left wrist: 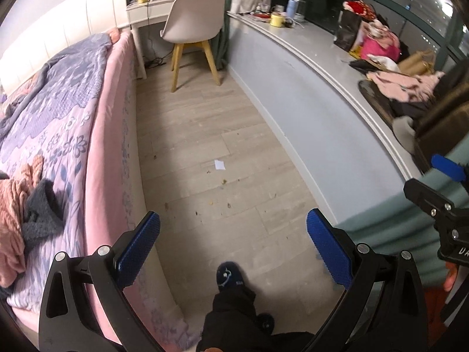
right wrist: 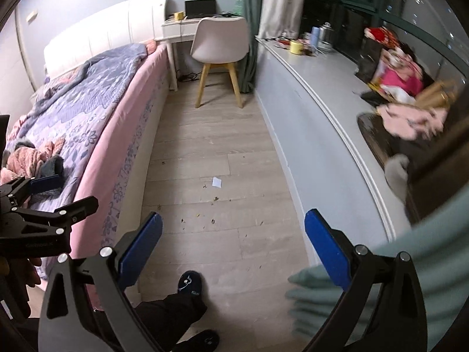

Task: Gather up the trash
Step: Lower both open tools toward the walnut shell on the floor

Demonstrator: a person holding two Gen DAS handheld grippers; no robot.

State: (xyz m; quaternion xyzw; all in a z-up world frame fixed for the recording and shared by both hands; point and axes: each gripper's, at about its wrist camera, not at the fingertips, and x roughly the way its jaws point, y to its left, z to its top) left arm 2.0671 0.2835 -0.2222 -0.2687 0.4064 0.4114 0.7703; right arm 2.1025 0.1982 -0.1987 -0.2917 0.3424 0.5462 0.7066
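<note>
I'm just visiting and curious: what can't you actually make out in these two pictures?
- Floor specks: too small in both views to identify.
- White paper scrap: markings too small to read.
- Clothes pile on the ledge: blurred in the right wrist view.
- Person: cut off by the bottom edge.

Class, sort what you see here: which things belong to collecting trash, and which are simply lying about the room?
For the job: white paper scrap; small crumbs on the floor.

Lying about: bed; chair; yellow mug; pink clothes.

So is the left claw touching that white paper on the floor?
Apart. In the left wrist view the open left claw is held up, and bare floor lies between it and the paper farther ahead.
</note>
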